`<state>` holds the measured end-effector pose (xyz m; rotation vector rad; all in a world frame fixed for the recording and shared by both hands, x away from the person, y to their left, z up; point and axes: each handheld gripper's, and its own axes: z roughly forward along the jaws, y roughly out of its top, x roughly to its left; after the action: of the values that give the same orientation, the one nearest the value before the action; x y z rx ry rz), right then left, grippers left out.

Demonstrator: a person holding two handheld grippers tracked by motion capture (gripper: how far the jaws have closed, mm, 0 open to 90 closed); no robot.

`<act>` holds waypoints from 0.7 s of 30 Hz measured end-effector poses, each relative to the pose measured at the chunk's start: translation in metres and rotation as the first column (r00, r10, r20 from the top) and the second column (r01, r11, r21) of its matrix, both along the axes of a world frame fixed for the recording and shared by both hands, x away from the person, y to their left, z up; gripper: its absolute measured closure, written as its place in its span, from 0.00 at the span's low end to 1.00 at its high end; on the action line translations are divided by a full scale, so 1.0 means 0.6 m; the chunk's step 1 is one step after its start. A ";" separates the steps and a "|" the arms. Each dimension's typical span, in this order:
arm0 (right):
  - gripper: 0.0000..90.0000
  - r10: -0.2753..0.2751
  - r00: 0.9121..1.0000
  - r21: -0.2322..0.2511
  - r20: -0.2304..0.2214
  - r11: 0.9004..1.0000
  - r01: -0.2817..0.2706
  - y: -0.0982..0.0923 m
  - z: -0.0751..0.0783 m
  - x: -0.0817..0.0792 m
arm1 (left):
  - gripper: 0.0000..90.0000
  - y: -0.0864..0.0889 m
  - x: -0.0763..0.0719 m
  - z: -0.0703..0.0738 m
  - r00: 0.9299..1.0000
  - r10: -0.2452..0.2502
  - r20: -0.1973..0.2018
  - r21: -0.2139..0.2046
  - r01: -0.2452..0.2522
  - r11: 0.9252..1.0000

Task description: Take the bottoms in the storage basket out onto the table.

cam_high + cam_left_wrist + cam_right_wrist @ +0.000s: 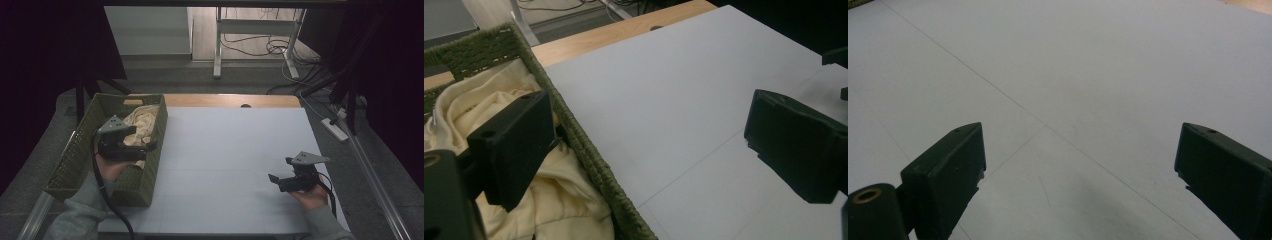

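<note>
I hold left hand-held gripper (142, 142) spread astride basket (75, 150) rim, frame left | right hand-held gripper (280, 181) spread, lower right | risk: jaw snags weave, not cloth (142, 122)

The grey table top (235, 150) lies bare and flat from the basket to its right edge, so a hand can pass freely over the middle and the far part. At the left the green woven basket (75, 155) stands as a wall, and its right rim (589, 155) runs between the wide-apart jaws of the left gripper (145, 145). Inside, the cream cloth (559, 200) seems to fill most of the room, though the dim light makes it uncertain.
</note>
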<state>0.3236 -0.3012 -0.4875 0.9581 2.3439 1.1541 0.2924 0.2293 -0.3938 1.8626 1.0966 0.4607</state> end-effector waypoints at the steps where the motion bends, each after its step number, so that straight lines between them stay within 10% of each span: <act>1: 0.07 -0.001 1.000 -0.001 -0.001 1.000 0.001 0.000 0.000 0.000 | 0.08 0.001 0.005 0.003 1.000 0.003 -0.001 0.004 -0.003 1.000; 21: 0.07 -0.002 1.000 -0.008 -0.007 1.000 0.002 0.001 -0.002 0.002 | 0.08 -0.003 0.050 0.021 1.000 0.020 -0.003 0.047 -0.020 0.999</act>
<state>0.3248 -0.3009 -0.4889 0.9628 2.3504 1.1416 0.3222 0.2275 -0.3813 1.8955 1.1169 0.4989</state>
